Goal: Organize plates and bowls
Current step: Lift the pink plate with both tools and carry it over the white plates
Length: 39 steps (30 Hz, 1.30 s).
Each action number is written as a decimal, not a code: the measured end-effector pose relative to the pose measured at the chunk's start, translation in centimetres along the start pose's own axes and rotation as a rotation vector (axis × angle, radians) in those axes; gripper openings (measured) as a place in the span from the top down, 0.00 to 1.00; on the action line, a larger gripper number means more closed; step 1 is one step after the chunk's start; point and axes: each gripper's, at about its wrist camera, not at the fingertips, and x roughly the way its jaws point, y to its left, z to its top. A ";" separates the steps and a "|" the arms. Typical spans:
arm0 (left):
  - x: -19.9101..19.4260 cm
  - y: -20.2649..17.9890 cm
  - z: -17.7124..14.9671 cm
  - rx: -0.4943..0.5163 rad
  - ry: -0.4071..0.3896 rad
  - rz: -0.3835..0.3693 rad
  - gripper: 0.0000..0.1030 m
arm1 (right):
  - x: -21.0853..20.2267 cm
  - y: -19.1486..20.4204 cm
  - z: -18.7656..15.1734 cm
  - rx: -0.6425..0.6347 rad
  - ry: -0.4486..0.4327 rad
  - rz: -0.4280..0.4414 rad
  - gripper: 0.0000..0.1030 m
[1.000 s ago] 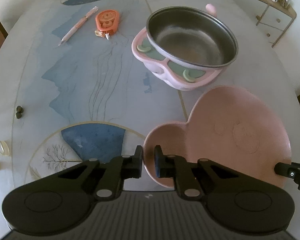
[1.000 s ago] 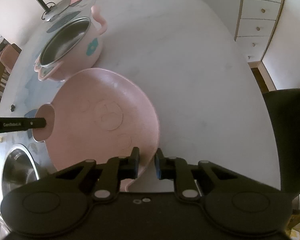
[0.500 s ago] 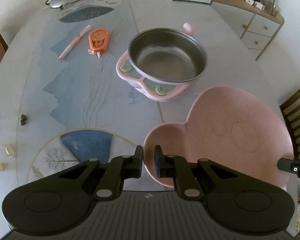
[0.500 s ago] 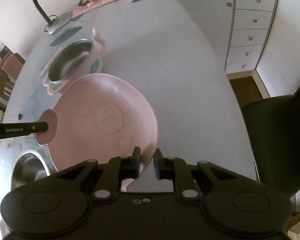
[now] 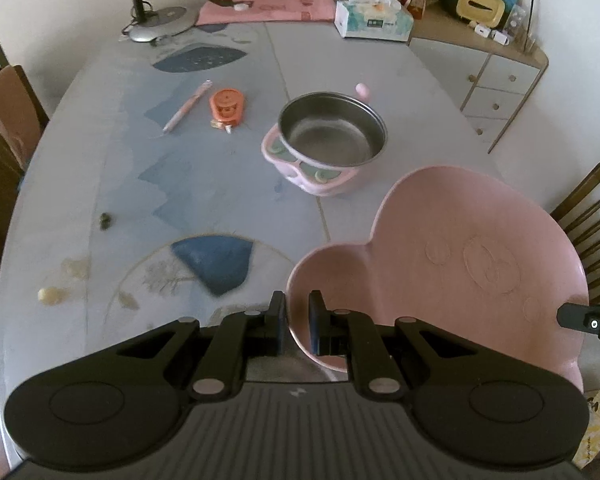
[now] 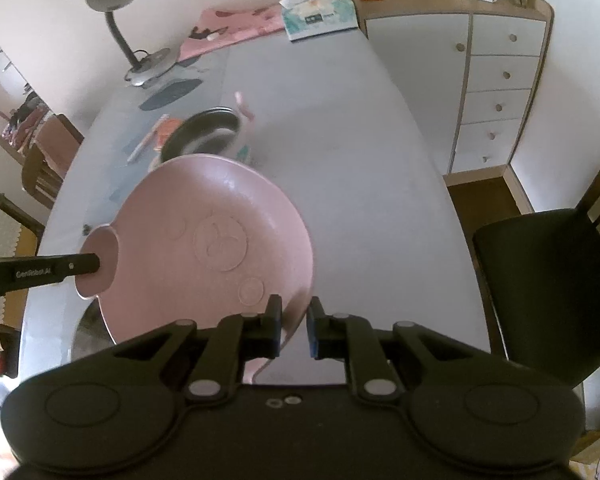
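Note:
A large pink bear-shaped plate (image 5: 472, 256) is held up above the table by both grippers. My left gripper (image 5: 296, 328) is shut on the rim of its ear lobe. My right gripper (image 6: 294, 330) is shut on the rim of the opposite side of the plate (image 6: 204, 240). A steel bowl (image 5: 332, 132) nested in a pink pot stands on the table (image 5: 204, 184) further back, and shows blurred in the right wrist view (image 6: 204, 132). The rim of a second steel bowl (image 6: 86, 332) shows under the plate at the lower left.
A pink pen (image 5: 186, 106) and an orange tape dispenser (image 5: 227, 107) lie at the left of the pot. A lamp base (image 5: 160, 24), pink cloth (image 5: 268, 6) and tissue box (image 5: 374, 18) are at the far end. A cabinet (image 6: 496, 80) and dark chair (image 6: 548, 292) stand at the right.
Both grippers have lifted the pink plate up and back from the table; the pot and bowl now look smaller and farther away.

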 end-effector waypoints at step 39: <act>-15.2 19.0 -23.8 -0.172 -0.038 0.087 0.89 | -5.3 20.4 -16.7 -0.209 0.055 0.100 0.87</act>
